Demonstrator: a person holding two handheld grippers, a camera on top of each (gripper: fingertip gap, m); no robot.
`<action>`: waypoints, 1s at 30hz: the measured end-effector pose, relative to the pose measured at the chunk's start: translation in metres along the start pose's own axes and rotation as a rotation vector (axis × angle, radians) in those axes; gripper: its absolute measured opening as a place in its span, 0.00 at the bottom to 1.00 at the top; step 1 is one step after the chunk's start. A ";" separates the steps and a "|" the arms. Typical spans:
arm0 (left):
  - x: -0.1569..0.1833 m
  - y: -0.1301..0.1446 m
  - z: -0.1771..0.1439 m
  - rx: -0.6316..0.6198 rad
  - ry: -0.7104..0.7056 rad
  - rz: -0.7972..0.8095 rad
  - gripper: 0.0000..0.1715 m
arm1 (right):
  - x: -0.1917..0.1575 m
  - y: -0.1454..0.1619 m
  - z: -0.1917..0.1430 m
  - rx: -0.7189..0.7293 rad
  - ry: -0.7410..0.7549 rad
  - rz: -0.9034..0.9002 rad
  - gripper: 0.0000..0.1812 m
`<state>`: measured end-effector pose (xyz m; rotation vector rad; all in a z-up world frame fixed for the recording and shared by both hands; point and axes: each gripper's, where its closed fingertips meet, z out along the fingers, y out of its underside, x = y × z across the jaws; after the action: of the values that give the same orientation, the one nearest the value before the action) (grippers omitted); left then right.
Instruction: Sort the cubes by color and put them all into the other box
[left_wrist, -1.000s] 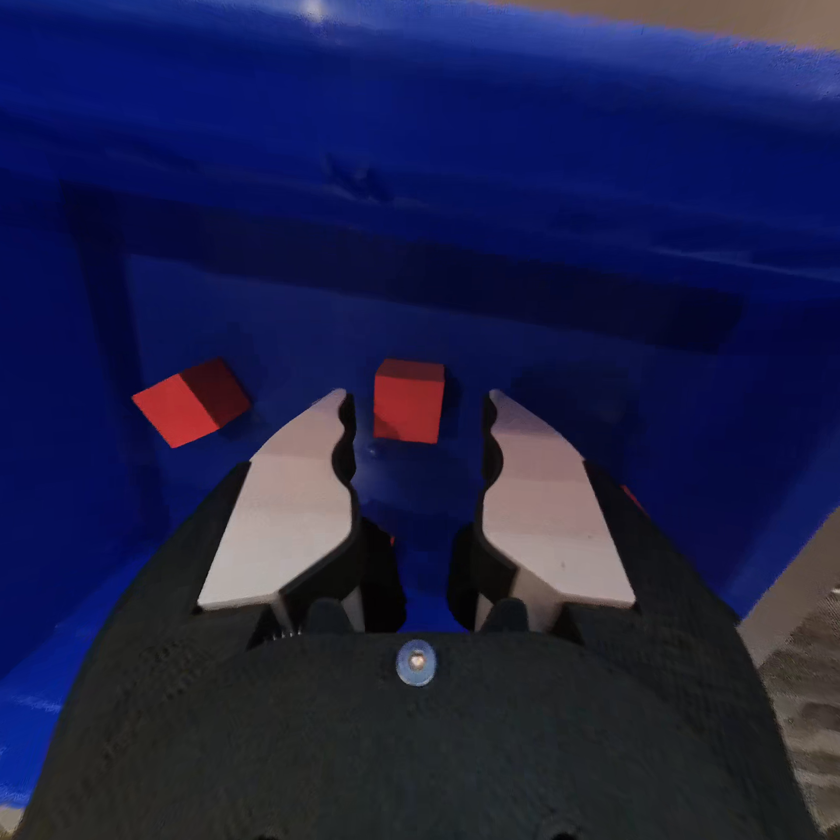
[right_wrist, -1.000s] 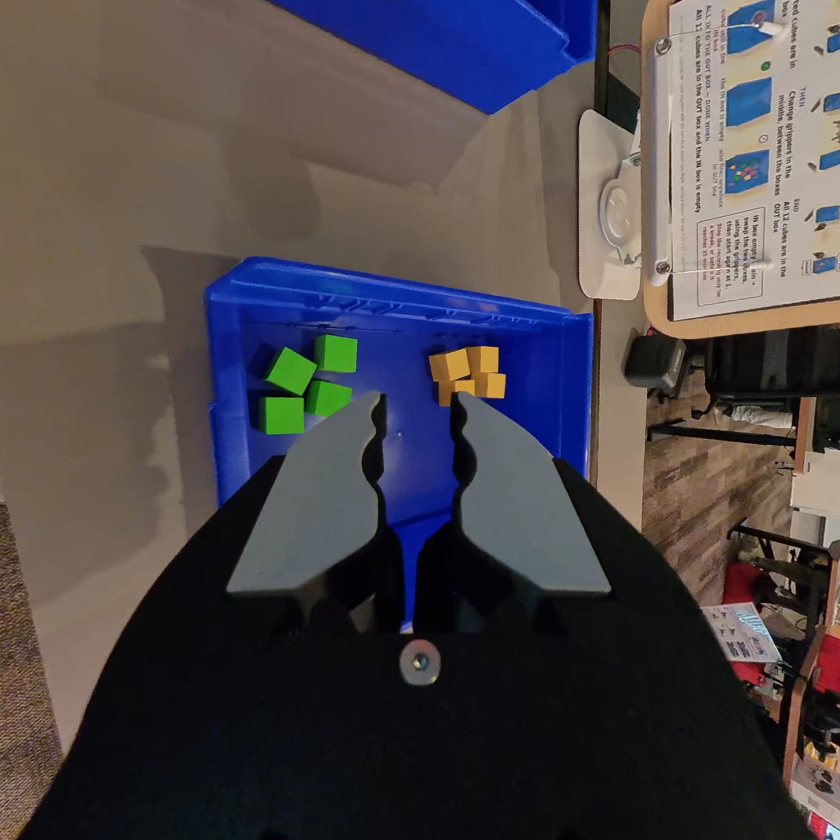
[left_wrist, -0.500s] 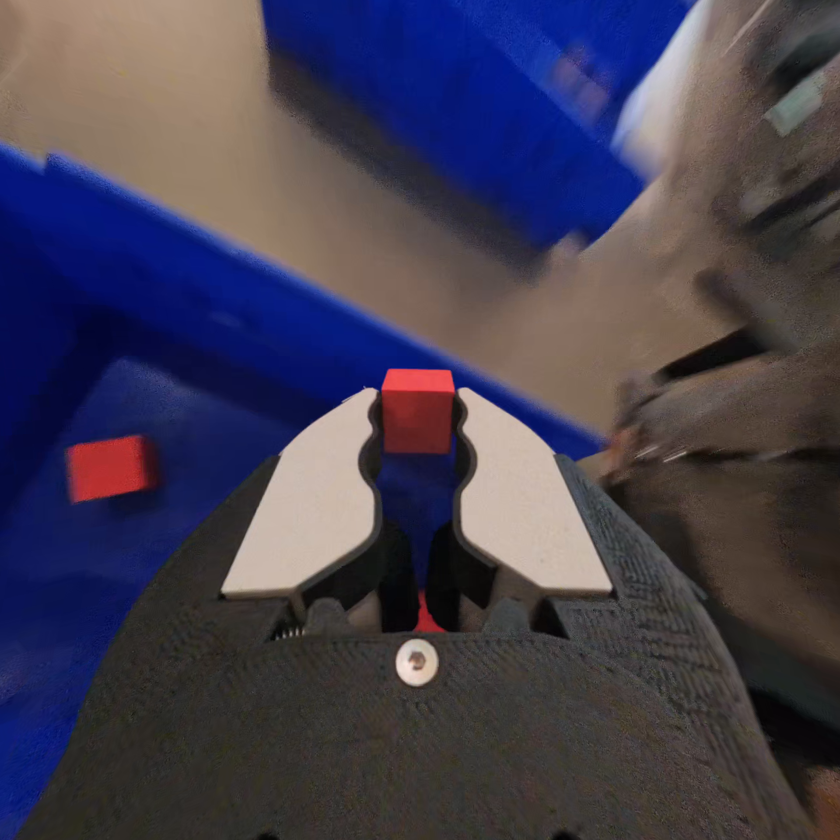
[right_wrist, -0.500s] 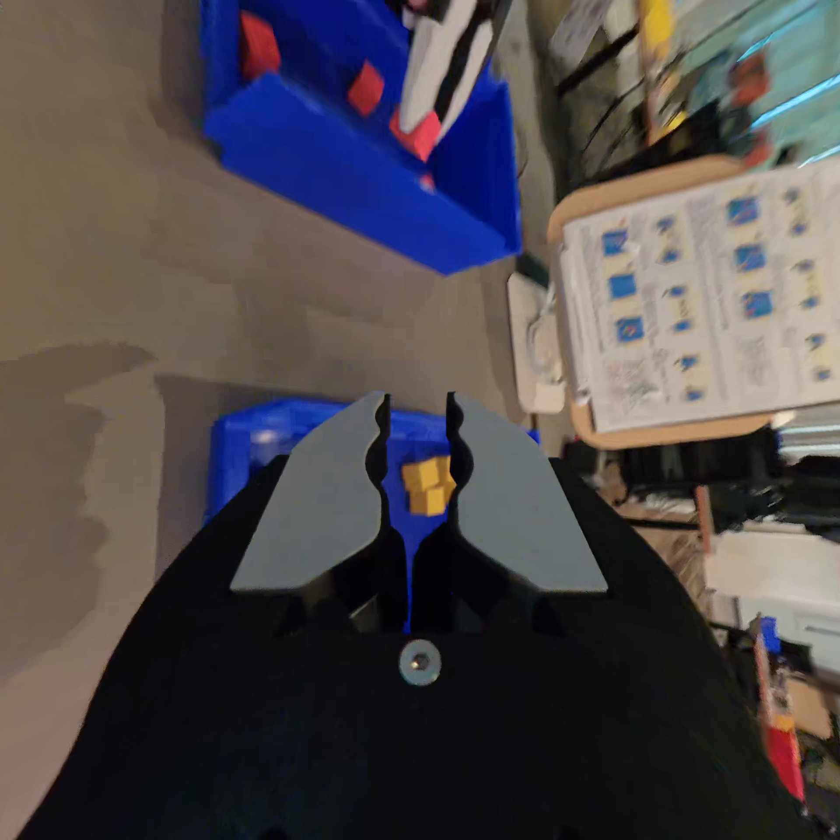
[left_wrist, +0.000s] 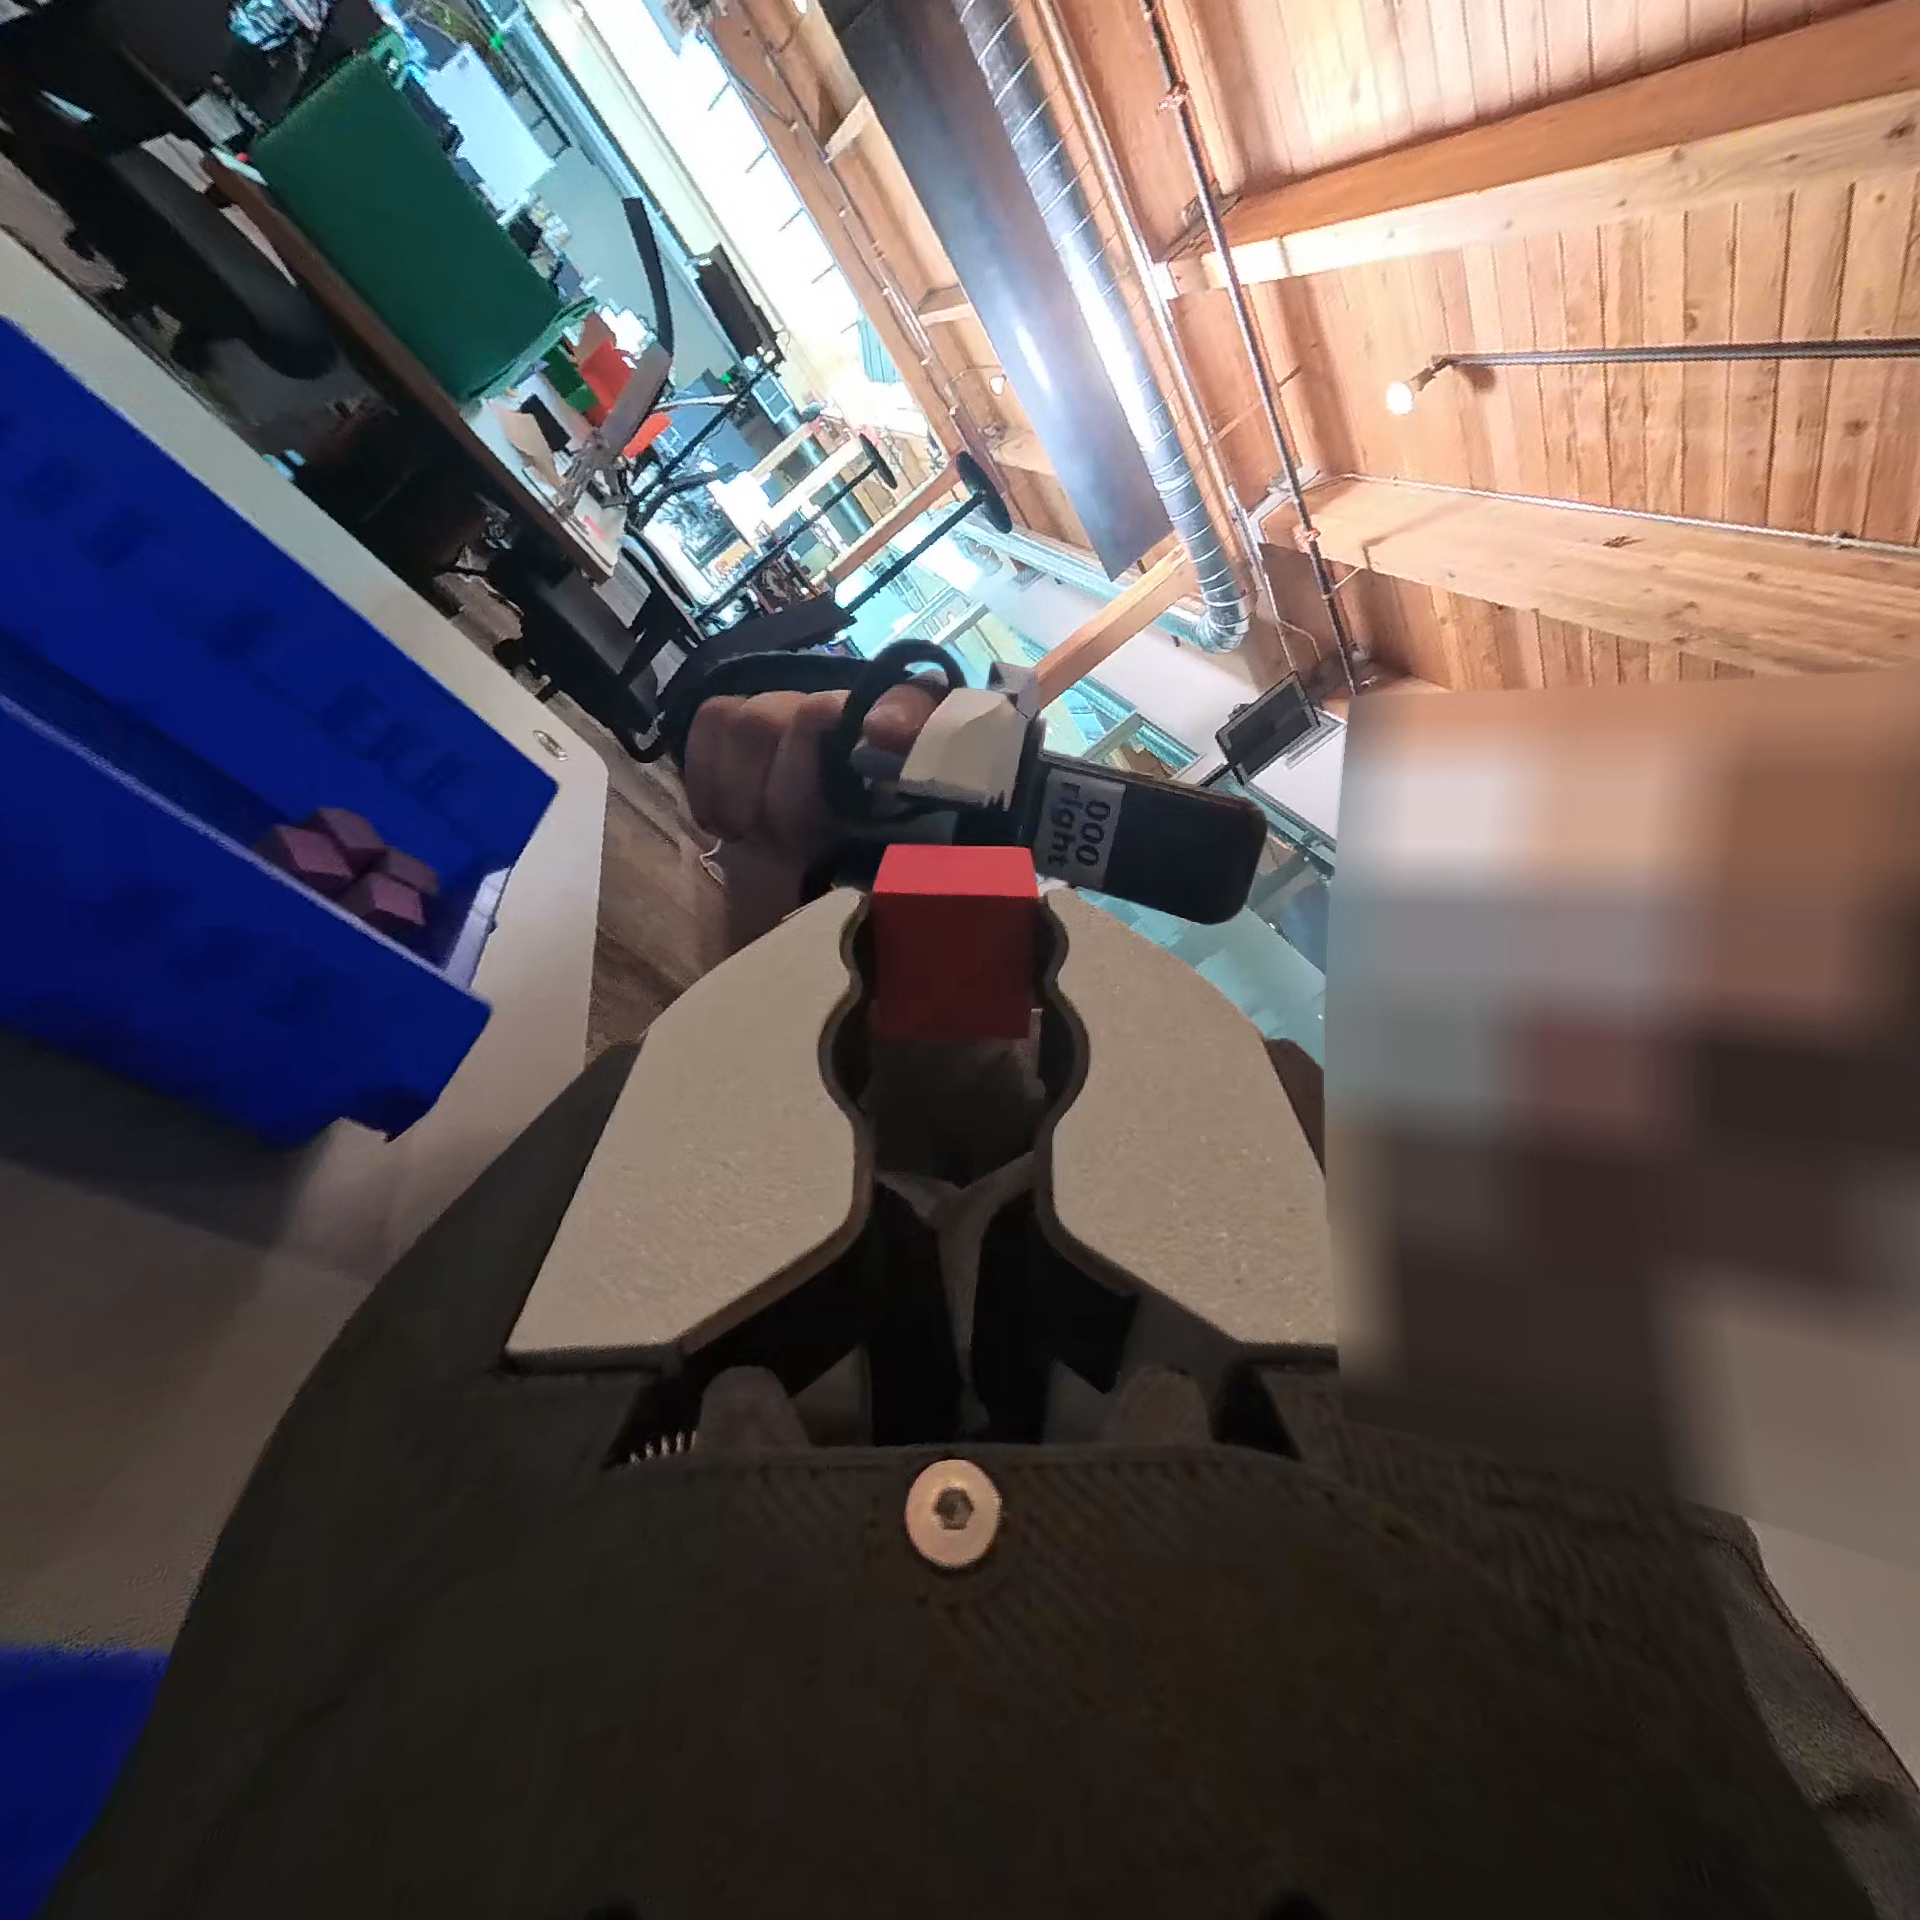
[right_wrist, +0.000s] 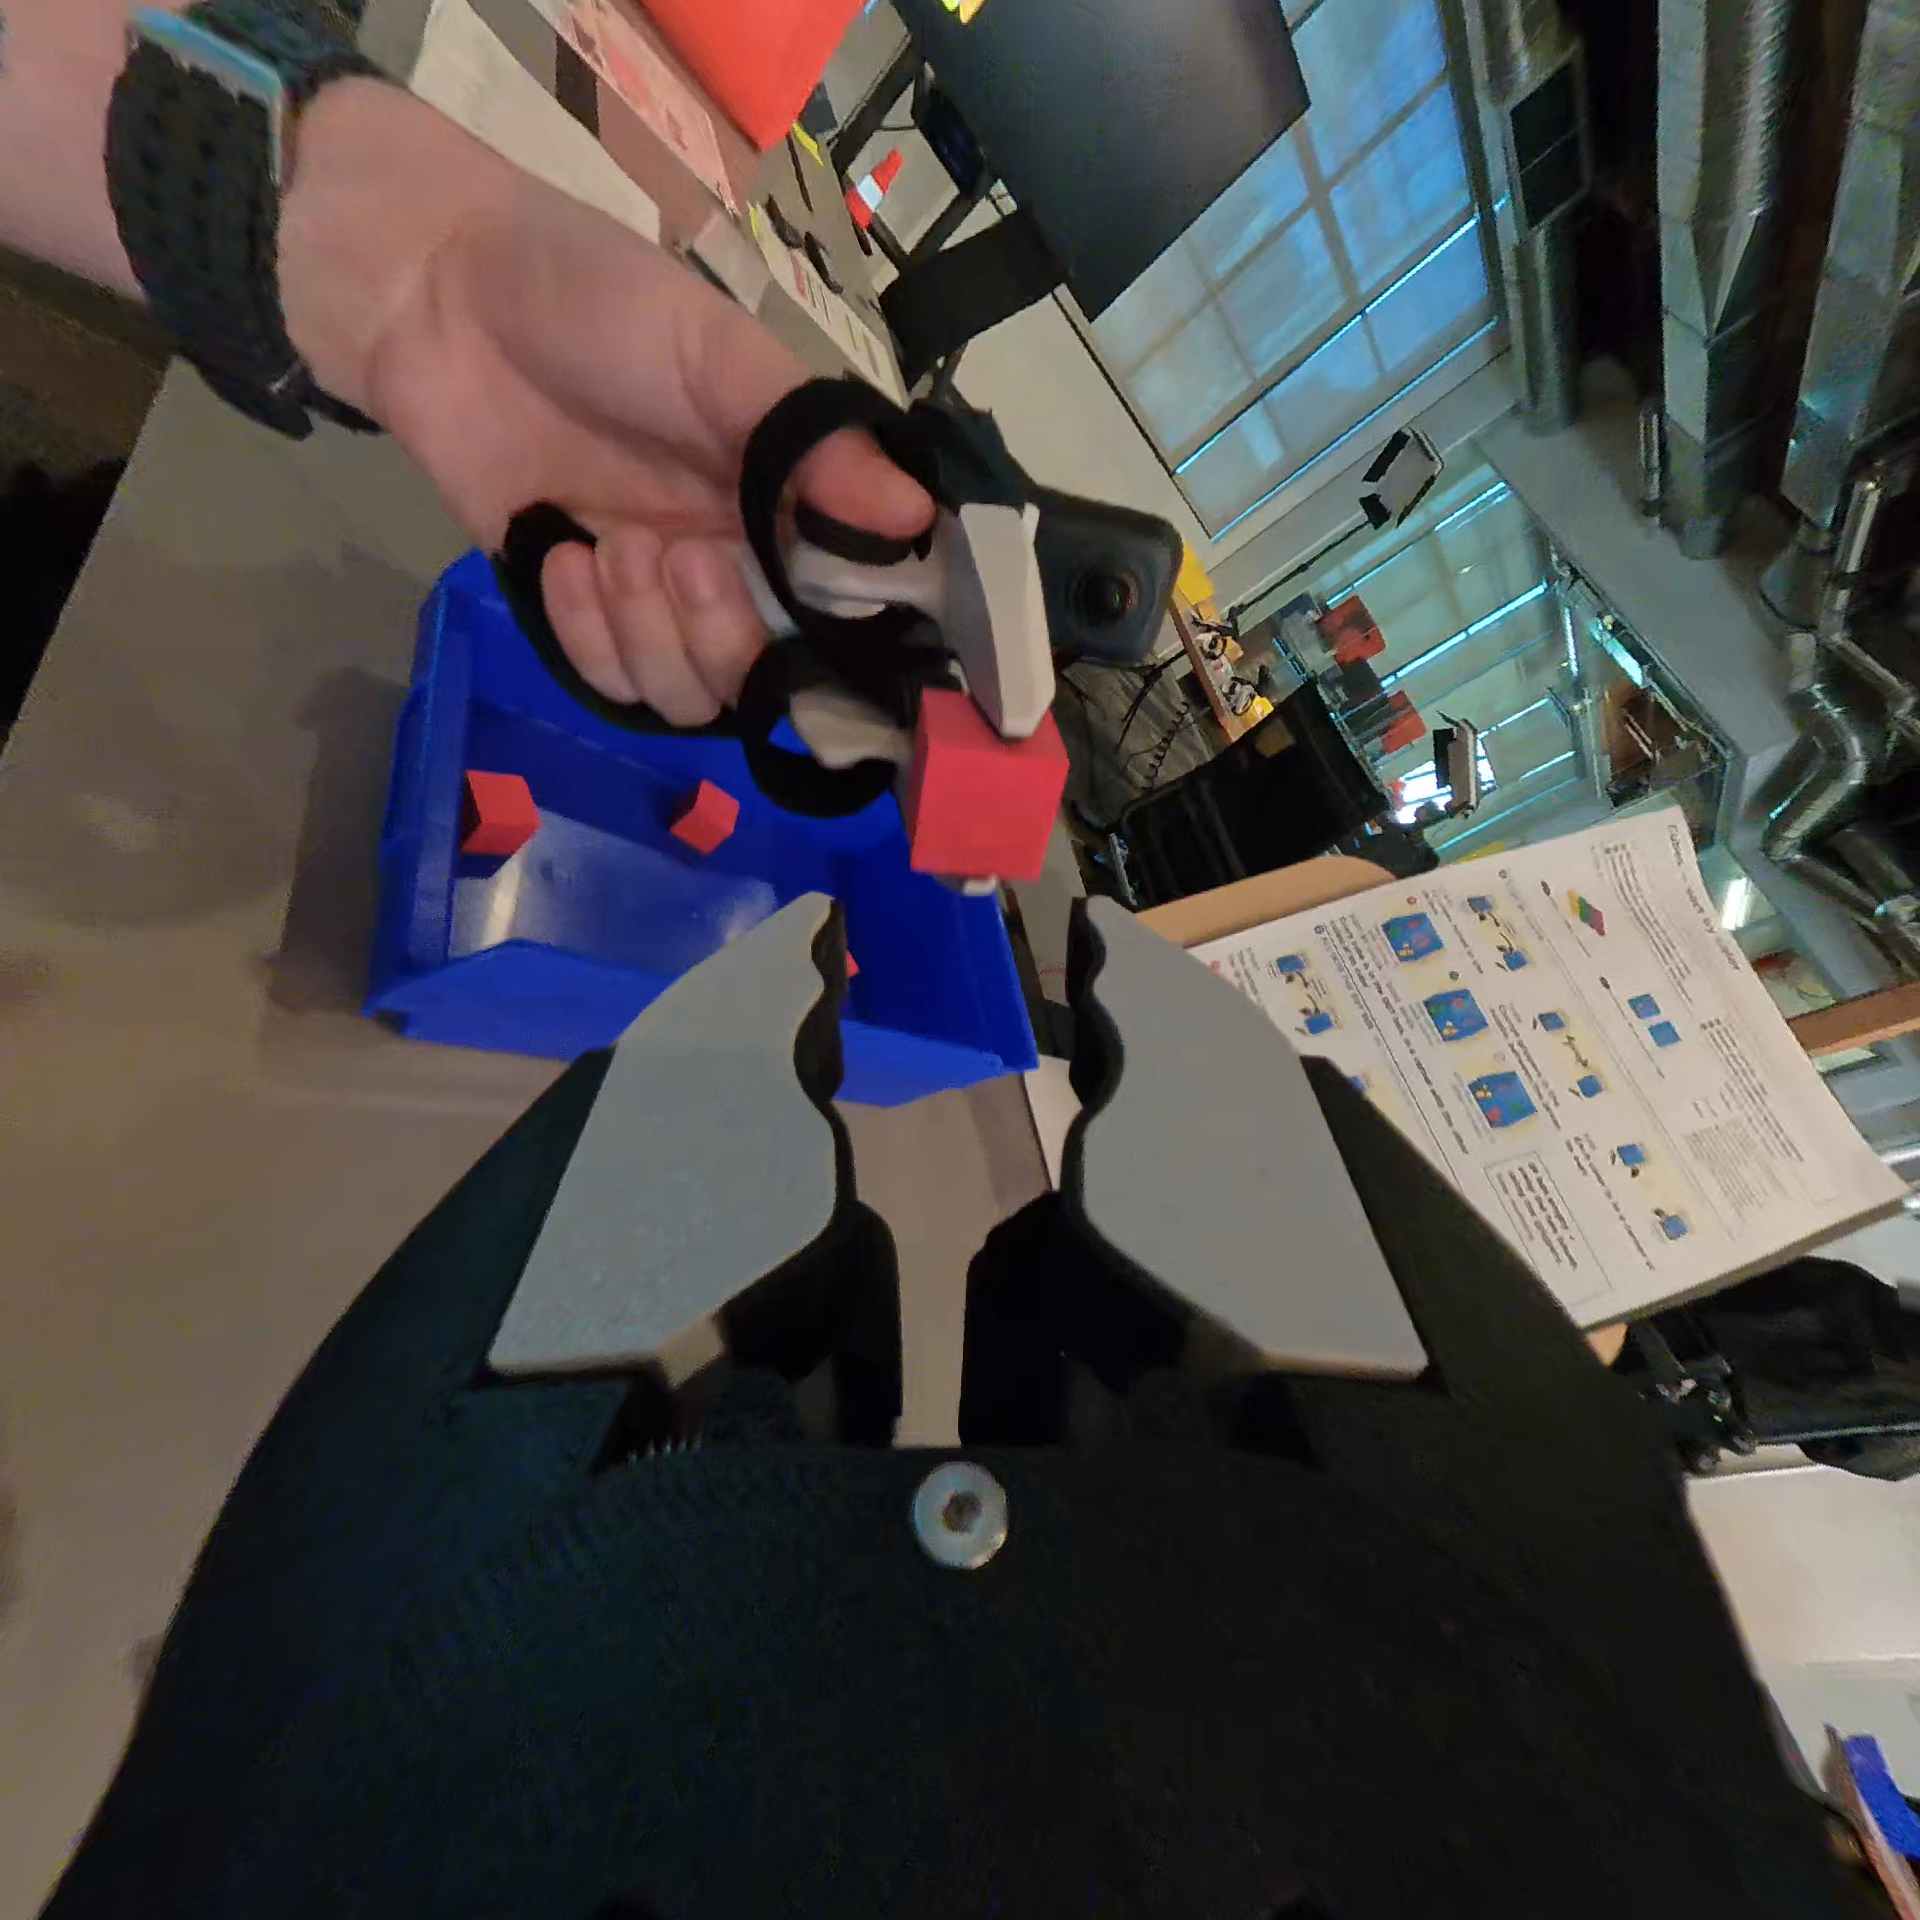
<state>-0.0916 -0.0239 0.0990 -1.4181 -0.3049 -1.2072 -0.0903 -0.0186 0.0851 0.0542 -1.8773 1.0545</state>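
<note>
**A:** Cube (left_wrist: 953, 956), red, is clamped at the tips of the left gripper (left_wrist: 951, 916), raised clear of the table (right_wrist: 208, 1039) near a corner of the bin (right_wrist: 665, 1008).

**B:** And the right gripper (right_wrist: 953, 916)?

**A:** Empty, jaws parted wider than the cube, facing it close by.

**B:** Which way does it point?

**A:** Equal-sided, so no long axis. One flat face is square to the left camera.
</note>
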 end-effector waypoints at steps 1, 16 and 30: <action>0.001 0.001 0.005 -0.003 0.003 0.004 0.19 | 0.000 -0.003 0.002 0.007 -0.005 0.005 0.22; 0.016 -0.002 0.016 0.037 0.037 0.093 0.35 | 0.015 0.010 -0.019 -0.086 -0.043 -0.015 0.15; -0.004 0.014 -0.064 -0.051 -0.565 0.503 0.15 | 0.053 0.342 -0.108 -1.134 -0.509 0.069 0.16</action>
<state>-0.1129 -0.0801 0.0740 -1.7342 -0.2783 -0.3962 -0.1946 0.2897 -0.0751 -0.4356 -2.7012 -0.1319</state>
